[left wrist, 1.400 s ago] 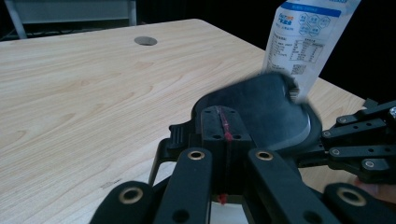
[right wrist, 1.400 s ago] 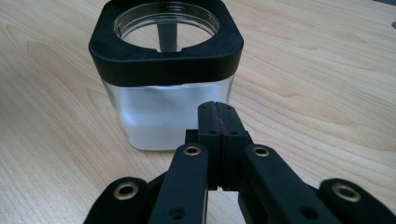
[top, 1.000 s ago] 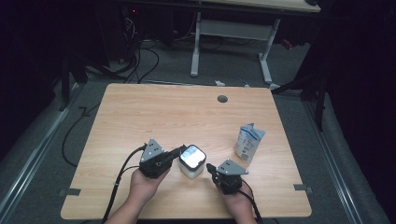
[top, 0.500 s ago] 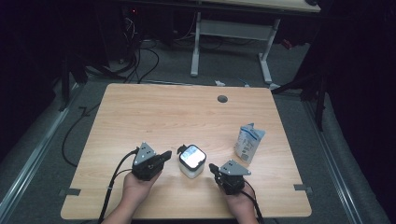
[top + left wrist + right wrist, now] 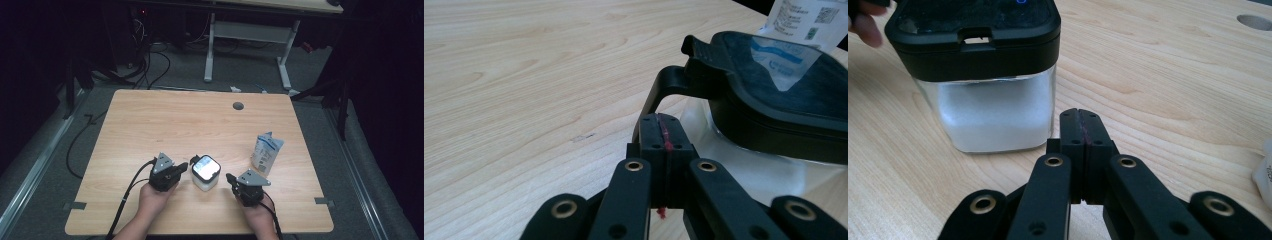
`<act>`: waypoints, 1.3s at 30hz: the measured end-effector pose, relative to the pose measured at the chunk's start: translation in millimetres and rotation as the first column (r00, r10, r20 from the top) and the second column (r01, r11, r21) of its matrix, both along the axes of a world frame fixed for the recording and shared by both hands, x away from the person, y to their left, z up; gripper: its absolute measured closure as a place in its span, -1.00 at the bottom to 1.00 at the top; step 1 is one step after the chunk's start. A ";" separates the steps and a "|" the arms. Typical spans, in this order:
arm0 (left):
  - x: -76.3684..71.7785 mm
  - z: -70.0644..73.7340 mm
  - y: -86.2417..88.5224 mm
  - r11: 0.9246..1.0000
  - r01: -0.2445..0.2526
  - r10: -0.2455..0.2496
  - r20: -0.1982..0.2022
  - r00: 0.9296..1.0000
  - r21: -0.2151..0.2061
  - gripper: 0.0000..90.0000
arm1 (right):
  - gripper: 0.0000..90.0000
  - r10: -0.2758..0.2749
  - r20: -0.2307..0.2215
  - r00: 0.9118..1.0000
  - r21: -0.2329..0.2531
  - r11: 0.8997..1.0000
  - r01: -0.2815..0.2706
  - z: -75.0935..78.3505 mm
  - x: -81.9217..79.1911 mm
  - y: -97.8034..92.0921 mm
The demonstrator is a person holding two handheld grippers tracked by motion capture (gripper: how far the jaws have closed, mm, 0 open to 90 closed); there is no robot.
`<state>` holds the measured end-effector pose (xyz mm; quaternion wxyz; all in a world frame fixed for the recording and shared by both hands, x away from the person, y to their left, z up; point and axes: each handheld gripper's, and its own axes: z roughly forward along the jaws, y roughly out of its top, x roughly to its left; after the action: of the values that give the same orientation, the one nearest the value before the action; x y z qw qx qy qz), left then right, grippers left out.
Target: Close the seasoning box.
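Left gripper [image 5: 183,167] rests just left of the jar [image 5: 205,173], jaws pressed together on nothing, tips beside the lid's latch [image 5: 674,85]. Right gripper [image 5: 231,179] sits just right of the jar, likewise clenched and empty. Jar stands upright near the table's [image 5: 165,120] front edge. Pouch [image 5: 265,153] stands right of it, apart. Far half of the table lies open.

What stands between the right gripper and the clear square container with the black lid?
Nothing visible does. Bare wooden table lies between the right gripper and the clear square container with the black lid; the white pouch stands off to the side.
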<state>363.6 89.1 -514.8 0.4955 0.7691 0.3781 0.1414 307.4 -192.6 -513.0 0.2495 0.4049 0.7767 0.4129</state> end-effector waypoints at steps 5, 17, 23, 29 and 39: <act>4.0 -3.1 -7.2 1.000 0.006 -0.006 -0.007 1.000 -0.002 1.00 | 1.00 -0.002 0.000 1.000 0.000 1.000 0.002 -0.4 1.0 0.4; 14.8 -4.7 -11.2 1.000 0.018 -0.017 -0.008 1.000 0.008 1.00 | 1.00 0.000 0.001 1.000 -0.004 1.000 0.000 -0.2 -1.1 0.2; 26.8 -1.0 -21.7 0.999 0.042 -0.042 -0.005 0.999 0.009 1.00 | 1.00 -0.003 0.000 1.000 -0.001 1.000 0.003 -0.2 -1.0 1.0; 43.3 0.6 -31.9 0.997 0.070 -0.070 0.015 0.997 0.026 1.00 | 1.00 -0.002 0.000 1.000 -0.003 1.000 0.002 -0.8 -1.1 2.2; 19.7 8.0 32.0 0.999 -0.026 0.023 0.061 0.998 0.039 0.83 | 1.00 -0.014 0.008 1.000 -0.016 1.000 0.014 -0.8 3.9 6.9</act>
<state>383.3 121.1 -506.8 0.4896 0.7695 0.3694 0.1783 311.3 -185.8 -513.8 0.2585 0.4068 0.7761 0.4065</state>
